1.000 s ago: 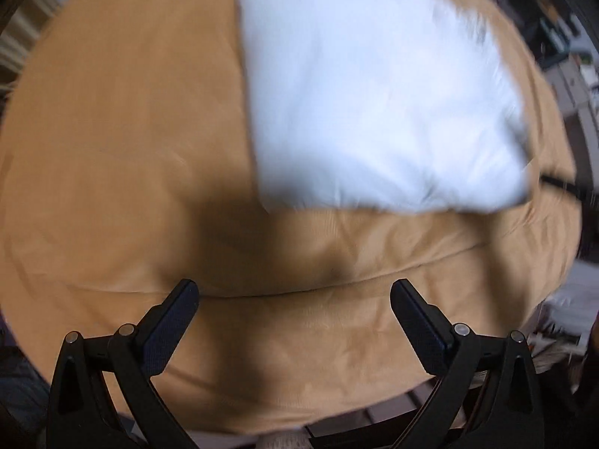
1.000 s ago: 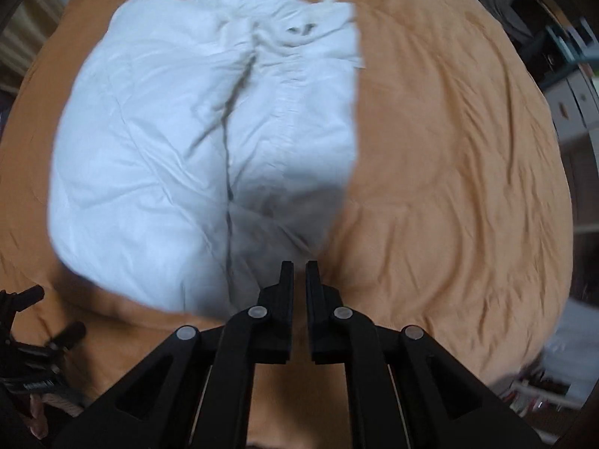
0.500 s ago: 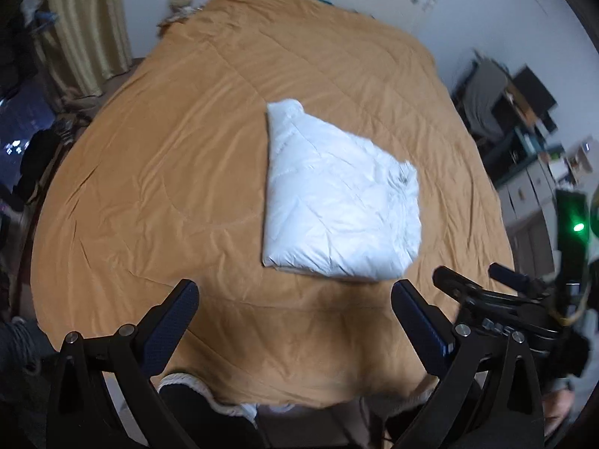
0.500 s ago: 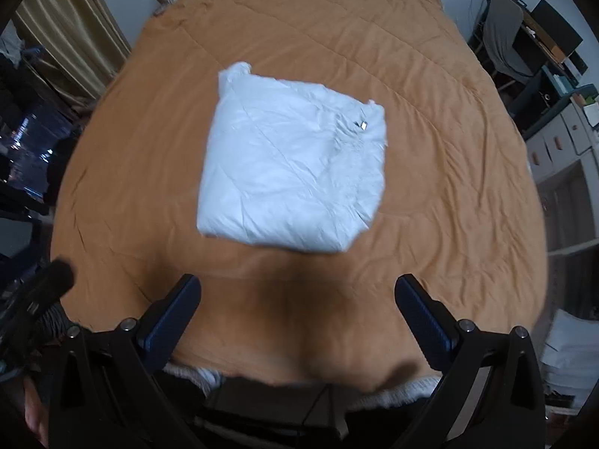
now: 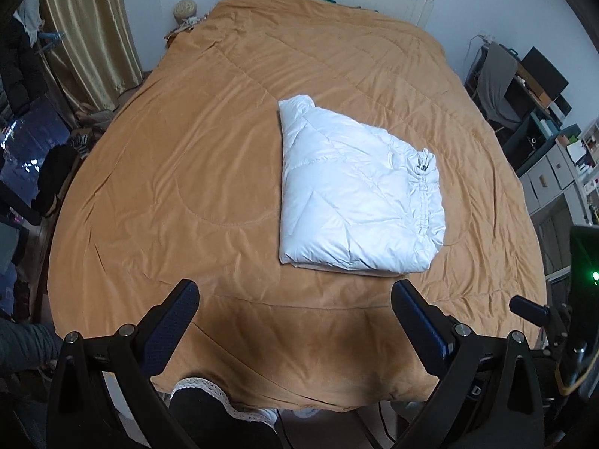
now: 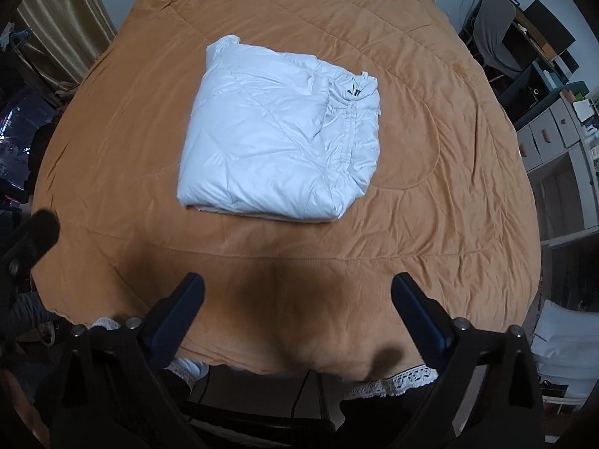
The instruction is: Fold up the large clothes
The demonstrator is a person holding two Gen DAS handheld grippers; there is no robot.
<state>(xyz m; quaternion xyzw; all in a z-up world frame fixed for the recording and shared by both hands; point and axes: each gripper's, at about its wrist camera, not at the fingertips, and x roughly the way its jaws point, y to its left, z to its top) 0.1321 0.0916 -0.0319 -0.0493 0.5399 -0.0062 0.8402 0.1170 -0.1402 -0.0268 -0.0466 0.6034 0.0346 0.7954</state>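
Left gripper (image 5: 295, 292) and right gripper (image 6: 297, 286) hover with fingers (image 6: 419, 310) spread wide (nothing held).

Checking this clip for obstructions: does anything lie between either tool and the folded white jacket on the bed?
Nothing visible does. Only bare orange bedspread separates the open left tool and open right tool from the white jacket, which lies folded and untouched.

Both views are sharp and evenly lit by soft, cool daylight; the white jacket (image 5: 355, 202) shows a mild sheen without blown glare; a broad soft shadow darkens the orange bedspread (image 6: 430, 194) toward 6 o'clock; fisheye bending curves the edges, and black vignetting fills the corners; the 9 o'clock margins are dim.
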